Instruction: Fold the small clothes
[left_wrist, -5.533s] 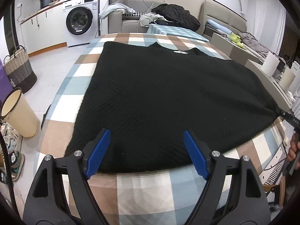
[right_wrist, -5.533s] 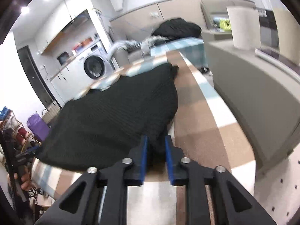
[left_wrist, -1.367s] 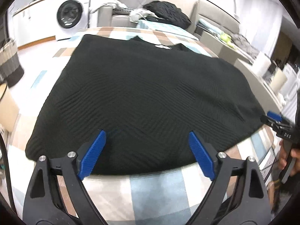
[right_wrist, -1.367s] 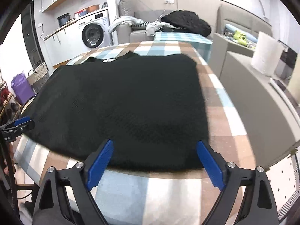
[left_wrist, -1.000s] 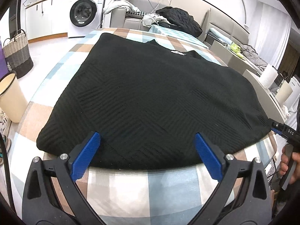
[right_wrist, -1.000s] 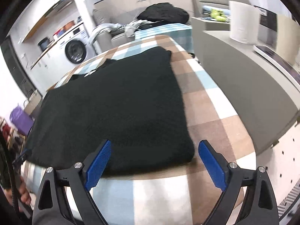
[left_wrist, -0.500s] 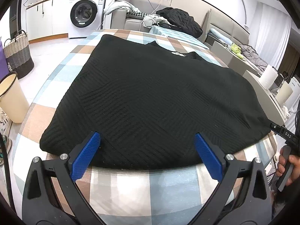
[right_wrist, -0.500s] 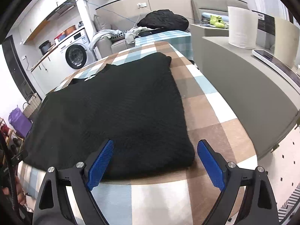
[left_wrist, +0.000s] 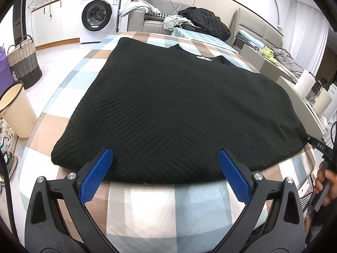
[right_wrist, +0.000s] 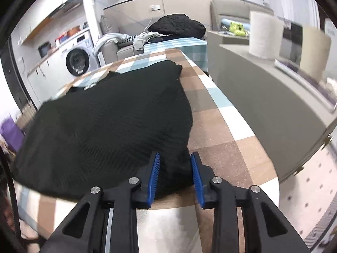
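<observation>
One checked tablecloth [left_wrist: 147, 206] spreads under everything, and my black knit sweater [left_wrist: 179, 109] lies flat across most of it, collar at the far end. My left gripper [left_wrist: 166, 172] hangs at its near hem with jaws wide apart, nothing between them. My right gripper [right_wrist: 174, 175] sits at the sweater's near right corner; its jaws have just been closing, and a bunch of the knit fills the gap between the blue pads [right_wrist: 153, 177].

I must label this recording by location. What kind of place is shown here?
Most likely a small home or studio flat. A washing machine stands under a counter, a sofa piled with clothes is behind, and a black sweater lies on a table with a checked cloth.
</observation>
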Demonstrator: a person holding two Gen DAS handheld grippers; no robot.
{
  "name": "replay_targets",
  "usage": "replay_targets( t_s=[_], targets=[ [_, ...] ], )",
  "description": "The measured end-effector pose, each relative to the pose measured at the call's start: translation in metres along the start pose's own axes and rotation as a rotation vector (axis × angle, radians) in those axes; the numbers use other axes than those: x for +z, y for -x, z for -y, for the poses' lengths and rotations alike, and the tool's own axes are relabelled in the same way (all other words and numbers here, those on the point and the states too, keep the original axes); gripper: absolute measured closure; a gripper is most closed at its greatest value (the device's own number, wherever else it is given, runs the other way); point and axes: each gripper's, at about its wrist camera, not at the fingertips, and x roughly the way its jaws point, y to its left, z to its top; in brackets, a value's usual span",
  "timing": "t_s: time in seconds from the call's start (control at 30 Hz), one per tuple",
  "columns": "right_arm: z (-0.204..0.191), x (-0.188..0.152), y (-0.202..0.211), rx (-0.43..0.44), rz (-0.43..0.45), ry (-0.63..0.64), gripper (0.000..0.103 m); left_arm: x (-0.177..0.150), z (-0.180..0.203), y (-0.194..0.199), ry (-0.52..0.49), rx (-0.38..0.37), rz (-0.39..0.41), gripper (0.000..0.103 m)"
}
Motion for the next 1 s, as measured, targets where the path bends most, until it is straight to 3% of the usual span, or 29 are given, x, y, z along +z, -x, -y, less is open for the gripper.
replay_targets(
  t_s=[0.1, 0.17, 0.3, 0.33, 0.47, 0.7, 0.77, 0.9, 1.0],
  targets=[
    [0.009, 0.0, -0.002, -0.003, -0.01, -0.034, 0.071, -0.001, -0.003, 0.006, 0.016, 0.005, 0.0, 0.003],
    [0.011, 0.001, 0.002, 0.001, 0.002, -0.045, 0.063, -0.001, -0.006, 0.012, 0.026, 0.017, 0.005, 0.003],
    [0.012, 0.006, 0.016, 0.041, 0.046, -0.087, 0.029, 0.001, -0.018, 0.031, 0.064, 0.03, 0.016, 0.003],
    [0.011, 0.007, 0.02, 0.051, 0.064, -0.101, 0.027, 0.001, -0.022, 0.036, 0.076, 0.029, 0.018, 0.003],
    [-0.003, 0.011, 0.031, 0.057, 0.081, -0.057, 0.025, 0.004, -0.041, 0.044, 0.144, 0.013, -0.011, 0.003],
    [-0.043, 0.007, 0.036, 0.157, 0.065, 0.02, 0.02, -0.007, -0.067, 0.022, 0.28, -0.122, -0.142, 0.004],
    [-0.054, 0.004, 0.035, 0.162, 0.06, 0.056, 0.018, -0.009, -0.071, 0.017, 0.299, -0.144, -0.139, 0.004],
    [-0.07, -0.004, 0.029, 0.139, 0.054, 0.131, 0.017, -0.01, -0.081, 0.016, 0.332, -0.141, -0.055, 0.006],
    [-0.071, -0.009, 0.023, 0.153, 0.036, 0.133, 0.017, -0.005, -0.08, 0.011, 0.299, -0.129, -0.045, 0.008]
  ],
)
